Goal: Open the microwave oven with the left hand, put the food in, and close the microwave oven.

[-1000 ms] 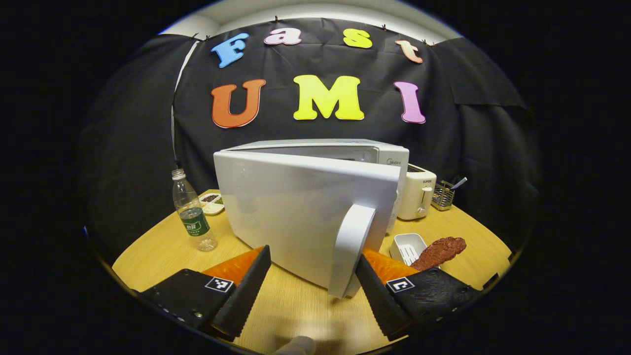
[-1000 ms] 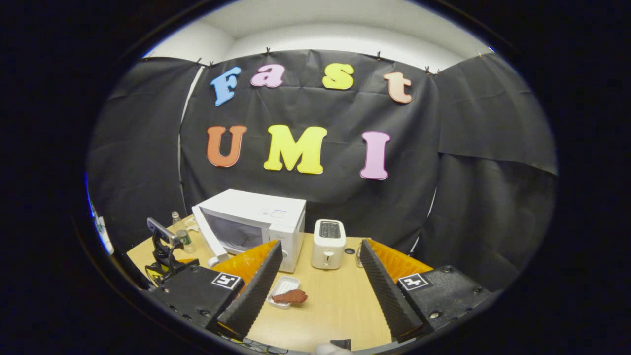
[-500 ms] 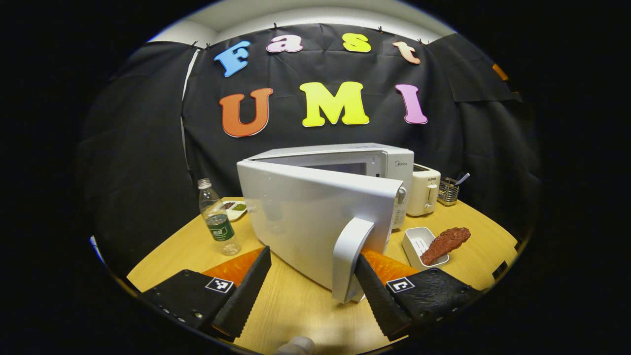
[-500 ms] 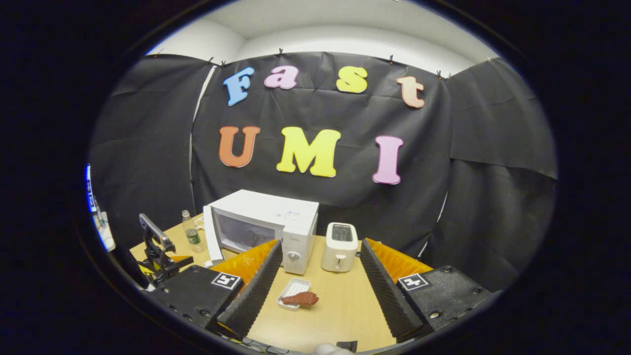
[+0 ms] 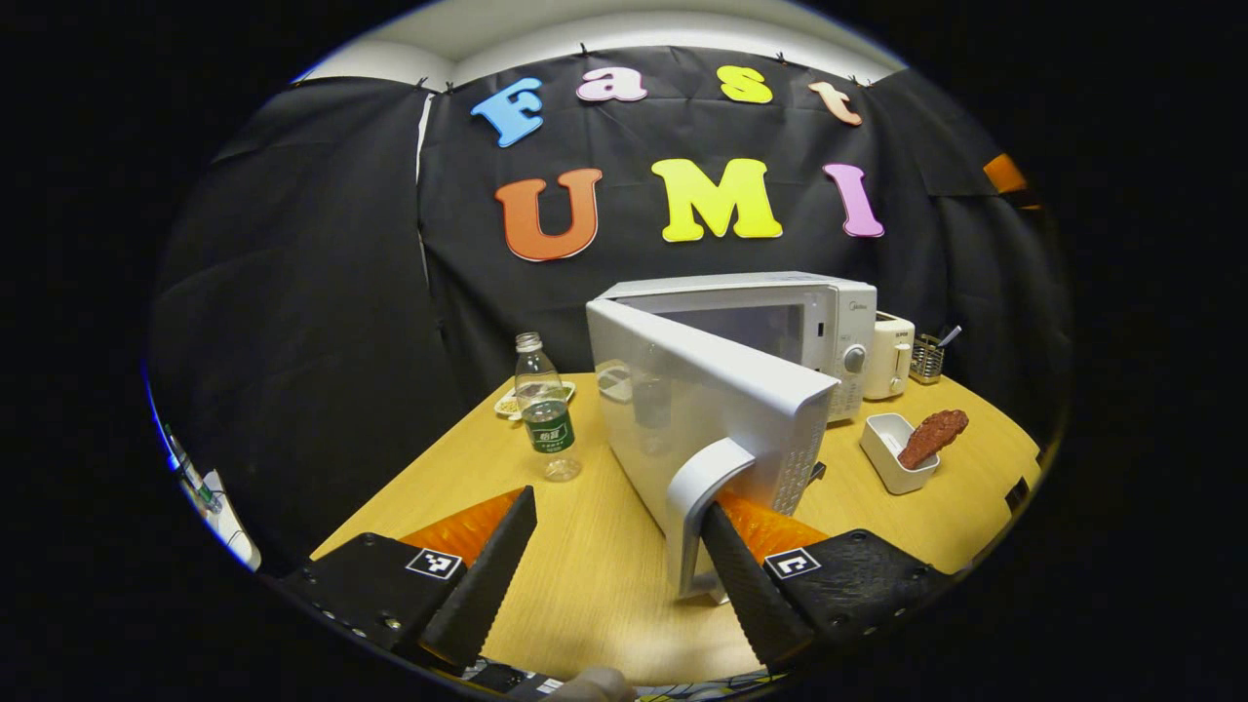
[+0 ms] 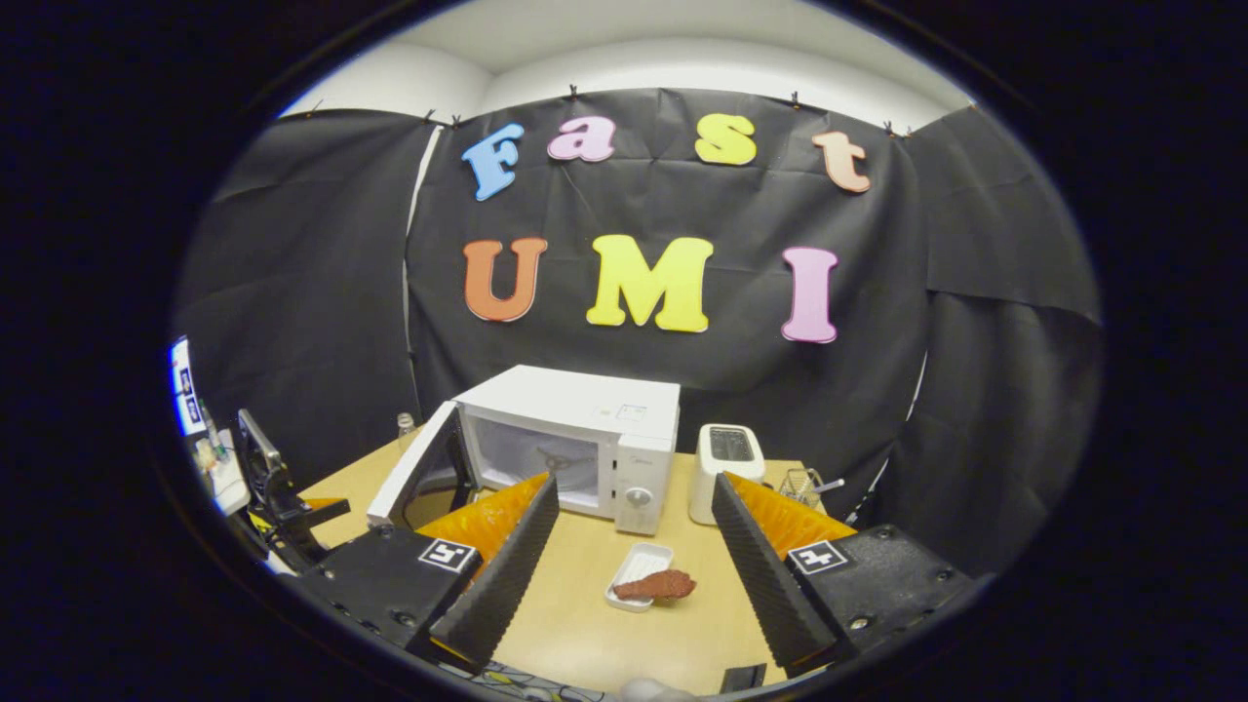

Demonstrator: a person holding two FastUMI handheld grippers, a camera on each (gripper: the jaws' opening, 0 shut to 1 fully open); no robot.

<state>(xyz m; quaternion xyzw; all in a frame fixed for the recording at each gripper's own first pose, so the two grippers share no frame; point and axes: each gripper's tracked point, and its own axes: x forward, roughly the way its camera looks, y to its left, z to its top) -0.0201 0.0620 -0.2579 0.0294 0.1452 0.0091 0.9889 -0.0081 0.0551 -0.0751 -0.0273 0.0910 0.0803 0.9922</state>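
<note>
Our left gripper [image 5: 619, 556] stands wide, with one finger hooked behind the door handle [image 5: 700, 507] of the microwave oven [image 5: 770, 331] and the other finger well clear of it, so nothing is clamped; the pull comes from that one finger alone. Our right gripper [image 6: 634, 556] is also spread wide and holds nothing, hovering above the near part of the table [image 6: 604, 634] with the food between its fingers in the right gripper view.

The microwave oven sits toward the far edge of the table. Its door [image 5: 702, 409] is swung well out from the cavity, and the right gripper view shows the open cavity [image 6: 531, 458] facing us. We judge the opening step nearly or fully done. The food [image 6: 655, 585], a brown piece lying across a small white tray [image 6: 634, 570], rests on the table in front of the oven, beside the toaster [image 6: 726, 458], not yet picked up. Loading it and shutting the door remain.

Compared with a second ago, the door has swung much farther open: then it covered most of the oven front, and now the cavity and control panel are exposed. The right gripper has shifted only slightly.
</note>
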